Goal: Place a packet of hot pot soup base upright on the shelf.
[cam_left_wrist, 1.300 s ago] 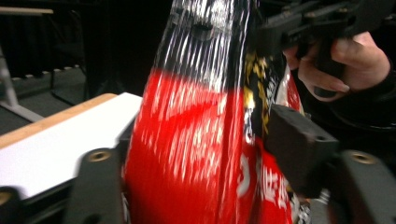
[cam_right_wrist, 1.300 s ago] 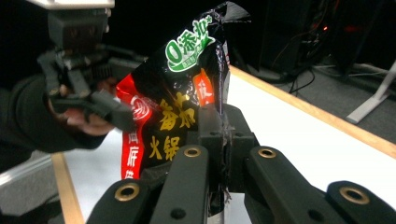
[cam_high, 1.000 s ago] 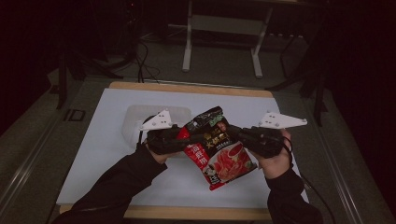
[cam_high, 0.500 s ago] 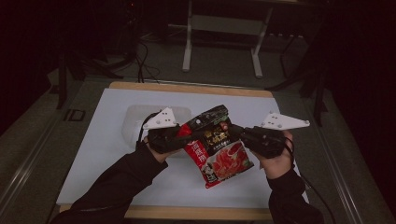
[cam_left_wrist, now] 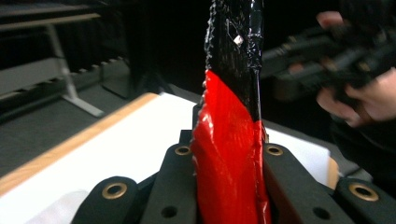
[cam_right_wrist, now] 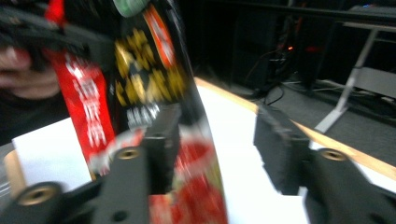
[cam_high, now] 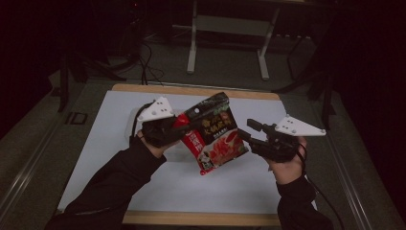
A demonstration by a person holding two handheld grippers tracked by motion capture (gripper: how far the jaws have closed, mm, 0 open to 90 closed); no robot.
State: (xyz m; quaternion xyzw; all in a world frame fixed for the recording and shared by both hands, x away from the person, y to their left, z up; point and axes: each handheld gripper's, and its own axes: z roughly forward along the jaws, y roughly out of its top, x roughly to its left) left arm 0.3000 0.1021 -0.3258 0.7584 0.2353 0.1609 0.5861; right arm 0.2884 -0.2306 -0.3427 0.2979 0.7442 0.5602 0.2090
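White sheet covers the worktop (cam_high: 119, 158), and above its middle hangs the red-and-black snack packet (cam_high: 215, 134), lifted clear, its long axis running from about 11 o'clock down to 5 o'clock. The left hand-held gripper (cam_high: 179, 127) sits at the packet's 9 o'clock edge, jaws pressed together on the crimped seam. The right hand-held gripper (cam_high: 249, 134), at 3 o'clock, has just been opening; its jaws stand spread with the packet's edge loose between them, so the left hand alone carries it.
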